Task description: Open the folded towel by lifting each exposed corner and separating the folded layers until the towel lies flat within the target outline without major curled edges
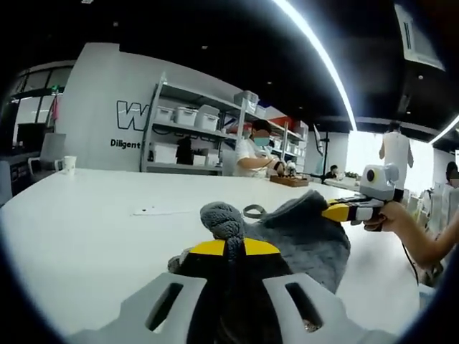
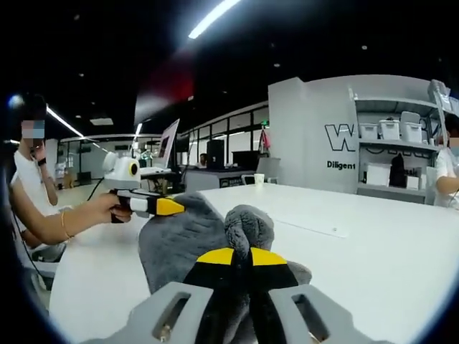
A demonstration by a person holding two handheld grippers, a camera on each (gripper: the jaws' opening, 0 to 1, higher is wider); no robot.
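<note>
A grey towel (image 1: 301,240) is held up above the white table (image 1: 86,236), stretched between both tools. The left gripper (image 1: 231,251) is clamped tight on one bunched corner, and the right gripper (image 2: 242,259) is pinched closed on another.

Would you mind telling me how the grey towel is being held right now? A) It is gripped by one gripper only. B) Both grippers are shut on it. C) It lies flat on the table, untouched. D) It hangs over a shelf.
B: the left gripper and the right gripper each pinch a bunched fold of the grey towel above the white table.
</note>
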